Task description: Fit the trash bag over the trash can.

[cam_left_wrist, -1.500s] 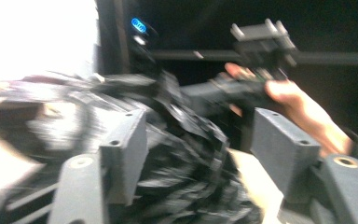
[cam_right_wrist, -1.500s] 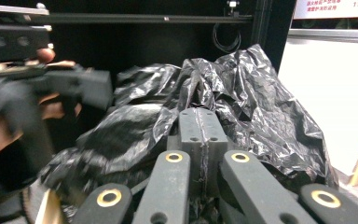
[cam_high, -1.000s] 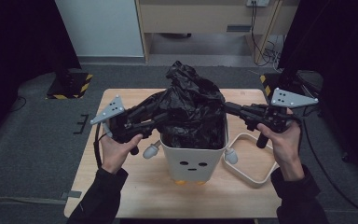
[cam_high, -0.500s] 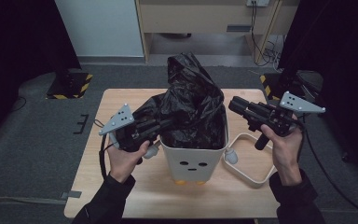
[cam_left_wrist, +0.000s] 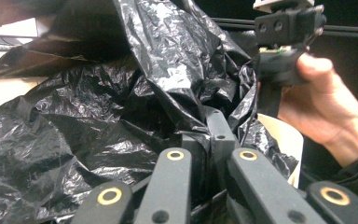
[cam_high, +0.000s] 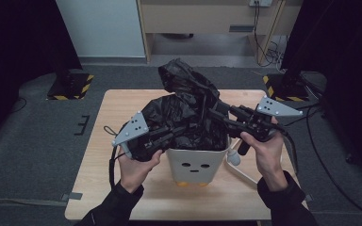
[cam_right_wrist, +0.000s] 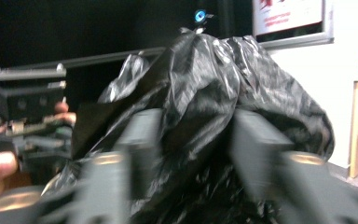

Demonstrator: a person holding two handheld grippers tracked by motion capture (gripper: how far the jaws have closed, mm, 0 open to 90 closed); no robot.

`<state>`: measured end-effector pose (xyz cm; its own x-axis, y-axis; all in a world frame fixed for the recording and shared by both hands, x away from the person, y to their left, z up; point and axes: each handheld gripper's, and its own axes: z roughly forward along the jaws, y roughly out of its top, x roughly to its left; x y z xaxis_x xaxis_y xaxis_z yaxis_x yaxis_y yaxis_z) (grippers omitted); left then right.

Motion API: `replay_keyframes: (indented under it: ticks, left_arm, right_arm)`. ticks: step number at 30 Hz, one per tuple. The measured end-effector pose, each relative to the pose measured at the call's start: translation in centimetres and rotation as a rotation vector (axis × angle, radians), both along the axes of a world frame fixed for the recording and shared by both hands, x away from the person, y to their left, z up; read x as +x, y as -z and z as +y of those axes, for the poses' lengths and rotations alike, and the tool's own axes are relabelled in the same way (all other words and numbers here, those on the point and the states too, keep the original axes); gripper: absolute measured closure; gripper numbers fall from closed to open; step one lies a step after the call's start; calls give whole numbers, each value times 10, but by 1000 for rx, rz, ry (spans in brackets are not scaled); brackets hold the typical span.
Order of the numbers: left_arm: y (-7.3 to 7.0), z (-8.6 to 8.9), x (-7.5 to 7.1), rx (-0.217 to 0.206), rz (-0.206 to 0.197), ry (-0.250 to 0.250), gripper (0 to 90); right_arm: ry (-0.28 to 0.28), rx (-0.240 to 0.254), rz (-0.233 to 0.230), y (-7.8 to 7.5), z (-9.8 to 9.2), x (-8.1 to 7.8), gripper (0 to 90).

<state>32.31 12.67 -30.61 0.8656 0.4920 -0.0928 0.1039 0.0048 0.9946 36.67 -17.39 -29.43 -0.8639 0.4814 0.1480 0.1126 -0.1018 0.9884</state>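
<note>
High view: I see a crumpled black plastic bin bag (cam_high: 188,110) sitting in a small white plastic bin with a face printed on its front (cam_high: 197,165), on the light wooden table (cam_high: 99,188). The bag billows up above the rim, its top peaking toward 12 o'clock, and its body spreads toward 9 o'clock over my left gripper (cam_high: 181,129). That gripper comes in from 8 o'clock, held in my left hand (cam_high: 136,167), and its jaws are clenched on a fold of the bag film; in the left gripper view the 2 jaws stand pressed together with the glossy plastic pinched between them (cam_left_wrist: 209,140). My right gripper (cam_high: 214,113) comes in from 3 o'clock, held in my right hand (cam_high: 266,150), with its tips at the bag's right side. In the right gripper view its 2 jaws are blurred and stand apart, the bag (cam_right_wrist: 214,93) bulging between them; I cannot tell whether the pads press on it. A white loop-shaped piece (cam_high: 245,172) lies on the table at 4 o'clock of the bin.
</note>
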Motion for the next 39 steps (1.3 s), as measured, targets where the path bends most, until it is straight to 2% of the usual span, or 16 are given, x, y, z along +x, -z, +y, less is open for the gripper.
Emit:
replay_keyframes:
  ticks: [2,3,6,9,14,17,20,23,25,27,28,30,33,35,36,39]
  left_arm:
    - [-1,1,0,-13,3,3,888]
    - [-1,2,0,-11,-1,-3,888]
    - [-3,6,0,-14,-10,-18,888]
    - [-5,15,3,-15,-24,-69,884]
    - [-7,40,15,-39,-13,-162,893]
    - [-9,53,26,-51,18,-220,893]
    - [-9,59,43,-12,53,-276,890]
    - [-7,59,57,47,70,-311,876]
    - [-4,58,61,45,62,-309,802]
    - [-3,61,60,-17,48,-310,608]
    - [-4,63,57,-29,42,-309,527]
    - [-5,71,48,-33,22,-307,446]
    - [-6,82,28,-66,39,-256,399]
    - [-3,83,18,-59,48,-223,372]
    - [0,81,15,-33,47,-208,377]
    - [6,73,15,43,24,-194,382]
  right_arm:
    - [-12,-13,-14,1,-1,-1,900]
    - [-28,6,-12,1,-4,-1,900]
    - [-15,2,-29,0,-14,-3,900]
    - [-21,5,-26,1,-28,-3,900]
    - [-60,18,27,9,-56,-1,900]
    - [-87,12,69,15,-70,0,900]
    - [-82,-12,101,22,-78,2,900]
    - [-17,-54,117,27,-81,6,900]
    - [32,-83,119,31,-80,10,900]
    - [50,-83,118,32,-79,12,900]
    - [58,-79,112,31,-78,12,900]
    - [70,-72,95,29,-79,12,871]
    - [75,-53,68,22,-84,7,860]
    - [71,-51,52,17,-85,4,884]
    - [73,-49,47,15,-86,3,883]
    - [70,-27,50,11,-85,2,783]
